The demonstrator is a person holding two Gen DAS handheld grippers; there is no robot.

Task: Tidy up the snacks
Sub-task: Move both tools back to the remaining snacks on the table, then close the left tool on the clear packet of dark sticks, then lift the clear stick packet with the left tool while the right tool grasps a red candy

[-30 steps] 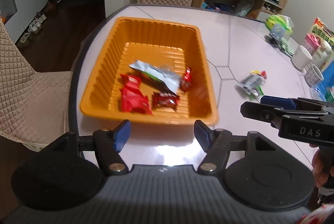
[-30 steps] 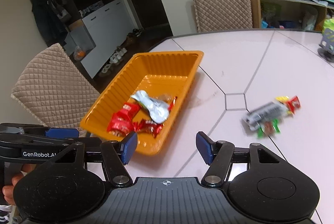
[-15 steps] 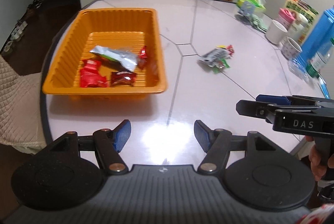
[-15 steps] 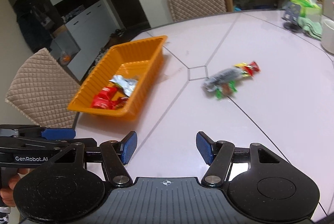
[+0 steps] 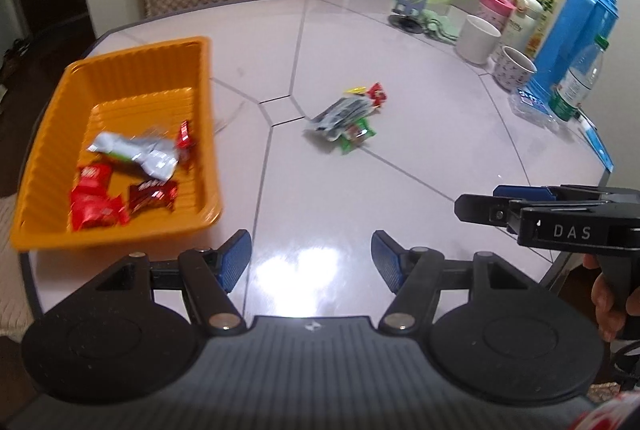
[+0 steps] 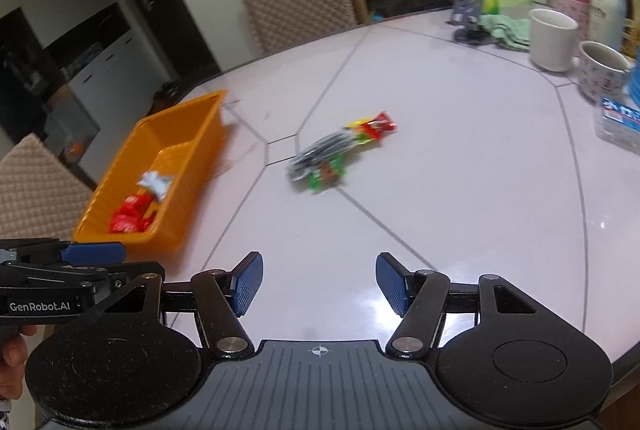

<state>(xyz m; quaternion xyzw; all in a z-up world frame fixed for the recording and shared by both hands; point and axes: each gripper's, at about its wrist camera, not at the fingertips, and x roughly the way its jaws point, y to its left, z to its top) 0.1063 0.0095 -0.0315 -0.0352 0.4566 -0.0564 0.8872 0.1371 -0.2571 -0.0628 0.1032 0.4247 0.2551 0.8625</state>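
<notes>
Left gripper: released, blue pads apart, nothing between them, held above the near part of the tabletop. Right gripper: likewise released and empty, above the near tabletop edge; seen side-on at the right of the left wrist view, gripped by a hand at the frame edge.

Orange tray: on the tabletop's left side, close to the edge. Inside, toward its near end: silver packet, two red wrappers at the near left, dark red wrapper beside them, small red wrapper against the right wall.

Loose snack pile: on the bare tabletop near the centre, right of the tray and well apart from it, ahead of both grippers. Grey packet on top, green wrapper under its near end, red and yellow wrappers at the far end. Slightly blurred; exact count not readable.

Far right of tabletop: white mug, patterned cup, blue thermos, water bottle, pink cup.
</notes>
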